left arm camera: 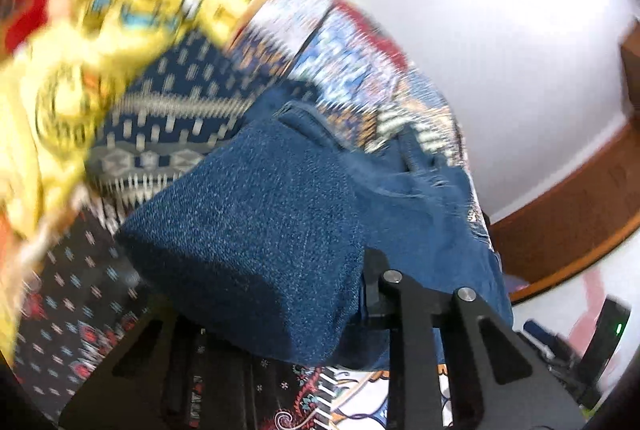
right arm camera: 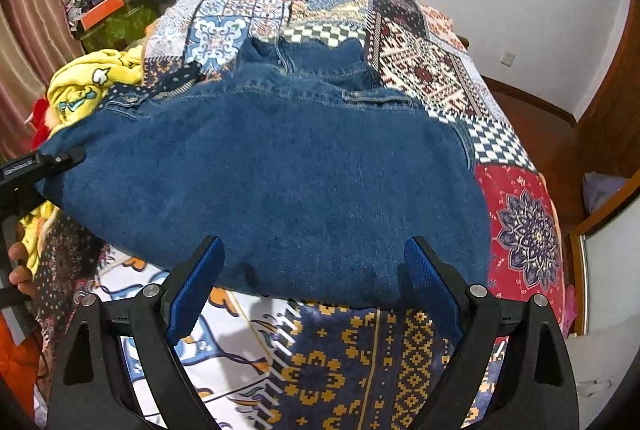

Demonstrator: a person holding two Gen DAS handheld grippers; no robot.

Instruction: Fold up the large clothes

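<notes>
One denim jacket lies spread across the bed, its collar end toward the far wall and its near hem raised off the patchwork cover. My right tool has its blue-padded fingers spread wide at that near hem, one on each side of the cloth edge, and I can't tell whether the pads touch the denim. My left tool shows at the jacket's left edge in the right wrist view, its tip against the fabric there. In the left wrist view, a fold of denim drapes over the left tool and hides the fingertips, so I cannot tell if that one is clamped or parted. A yellow printed garment sits bunched on the bed just left of the jacket.
</notes>
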